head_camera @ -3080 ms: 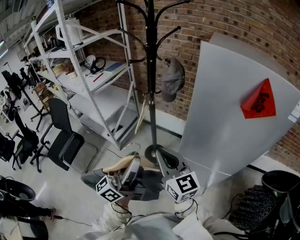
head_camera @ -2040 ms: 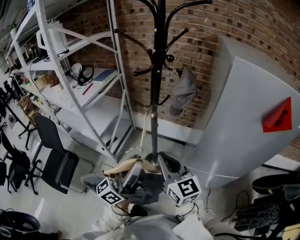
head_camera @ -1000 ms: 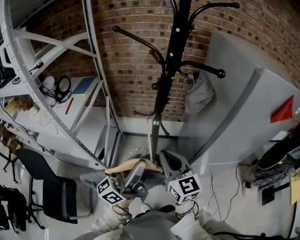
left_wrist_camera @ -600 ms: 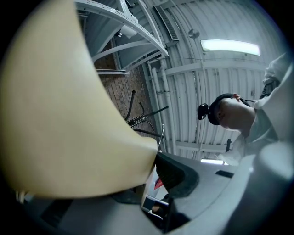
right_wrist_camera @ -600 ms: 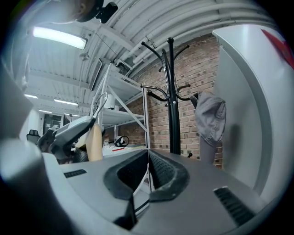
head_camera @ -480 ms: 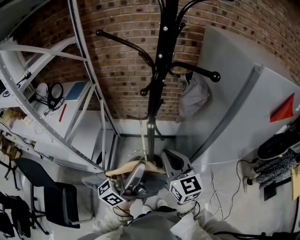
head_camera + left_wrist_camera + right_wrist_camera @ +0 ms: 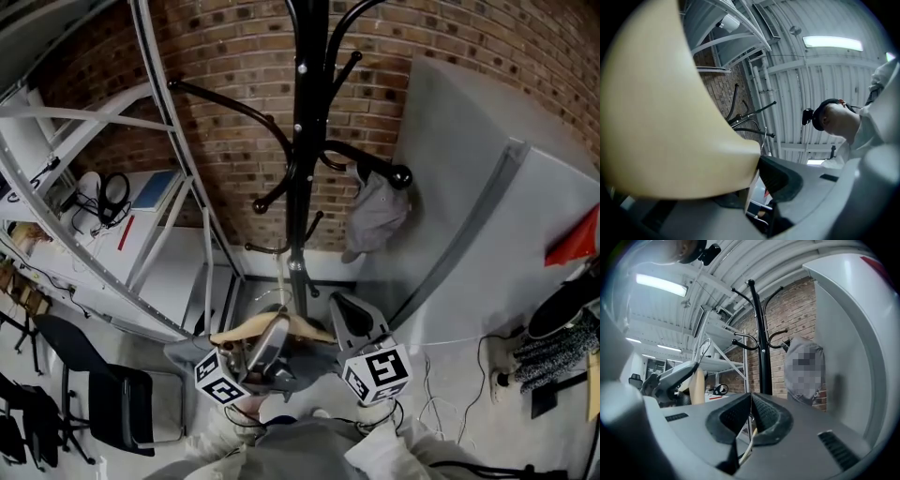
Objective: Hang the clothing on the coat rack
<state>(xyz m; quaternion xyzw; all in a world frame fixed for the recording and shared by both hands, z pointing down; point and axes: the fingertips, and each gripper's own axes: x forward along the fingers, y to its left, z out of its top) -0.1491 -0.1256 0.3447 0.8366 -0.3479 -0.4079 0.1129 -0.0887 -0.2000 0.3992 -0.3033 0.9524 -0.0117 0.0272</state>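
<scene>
While left claw (image 7: 758, 163) clamps wooden hanger (image 7: 661, 117), clothing (image 7: 302, 360) mostly hidden beneath; right claw (image 7: 751, 420) pressed together.

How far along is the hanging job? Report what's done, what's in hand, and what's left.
Done: one grey item already hangs on a coat rack hook. In hand: the left gripper grips the wooden hanger with a dark garment under it; the right gripper is shut beside it, low before the rack. Left: lift the hanger onto a free hook; none carries it yet.
</scene>
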